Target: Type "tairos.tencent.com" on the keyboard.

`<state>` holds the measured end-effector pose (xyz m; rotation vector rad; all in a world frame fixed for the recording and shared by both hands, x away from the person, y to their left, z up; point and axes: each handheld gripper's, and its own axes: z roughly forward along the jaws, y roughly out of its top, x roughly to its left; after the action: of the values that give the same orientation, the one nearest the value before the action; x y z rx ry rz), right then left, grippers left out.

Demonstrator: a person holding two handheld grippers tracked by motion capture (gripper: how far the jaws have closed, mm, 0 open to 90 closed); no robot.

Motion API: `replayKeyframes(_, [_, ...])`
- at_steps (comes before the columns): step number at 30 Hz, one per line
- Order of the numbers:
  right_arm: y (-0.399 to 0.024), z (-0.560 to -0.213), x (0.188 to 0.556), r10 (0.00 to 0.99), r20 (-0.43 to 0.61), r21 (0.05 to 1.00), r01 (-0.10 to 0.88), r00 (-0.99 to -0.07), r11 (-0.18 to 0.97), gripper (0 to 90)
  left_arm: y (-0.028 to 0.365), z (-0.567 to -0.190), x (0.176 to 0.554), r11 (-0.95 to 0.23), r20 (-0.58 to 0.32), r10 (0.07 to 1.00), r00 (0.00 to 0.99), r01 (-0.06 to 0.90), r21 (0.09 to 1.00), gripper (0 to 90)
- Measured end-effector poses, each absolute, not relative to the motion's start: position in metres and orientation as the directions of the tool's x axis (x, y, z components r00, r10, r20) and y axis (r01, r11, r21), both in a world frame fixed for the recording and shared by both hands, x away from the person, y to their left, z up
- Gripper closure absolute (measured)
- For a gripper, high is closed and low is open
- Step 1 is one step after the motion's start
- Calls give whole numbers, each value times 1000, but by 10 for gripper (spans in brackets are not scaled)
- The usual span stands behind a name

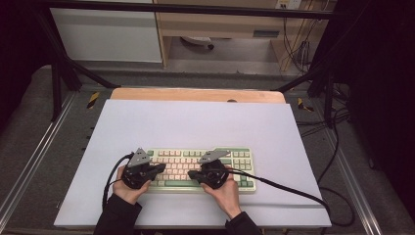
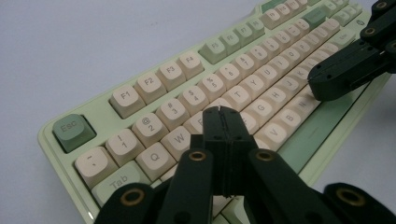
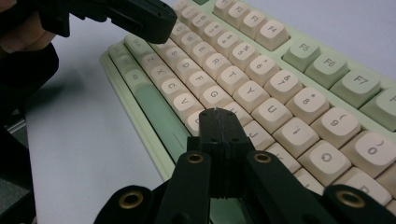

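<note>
A pale green keyboard (image 1: 243,161) with cream and green keys lies on the white mat, toward its near side. My left gripper (image 1: 160,168) hovers over the keyboard's left half, its tip pointing right. In the left gripper view its jaws (image 2: 223,113) are pressed together with nothing between them, above the letter keys near W and S. My right gripper (image 1: 191,174) is over the middle of the keyboard, pointing left toward the other one. Its jaws (image 3: 218,114) are shut and empty, just above the keys near H and the green space bar (image 3: 156,109).
The white mat (image 1: 195,122) covers a wooden table (image 1: 195,94). A black cable (image 1: 293,191) trails right from the right gripper, another (image 1: 110,178) loops left. Black frame bars (image 1: 58,73) stand at the far corners. Bare mat lies beyond the keyboard.
</note>
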<state>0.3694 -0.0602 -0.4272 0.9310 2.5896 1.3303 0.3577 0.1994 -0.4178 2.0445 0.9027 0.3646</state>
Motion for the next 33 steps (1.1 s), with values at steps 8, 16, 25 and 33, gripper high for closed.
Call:
replayKeyframes(8, [-57,-433,370,550,195,756,482,-812,443,900,199,-418,358,-381,-67,714,697,467,798,900])
replayKeyframes(16, [-57,-433,369,548,191,759,476,-814,444,900,199,-418,358,-380,-66,715,696,466,799,900])
replayKeyframes(25, [-56,-436,369,546,181,758,470,-818,452,900,200,-418,358,-379,-67,714,696,466,799,900])
replayKeyframes(33, [-60,-428,368,548,175,768,462,-818,444,900,200,-418,358,-379,-66,714,697,465,800,900])
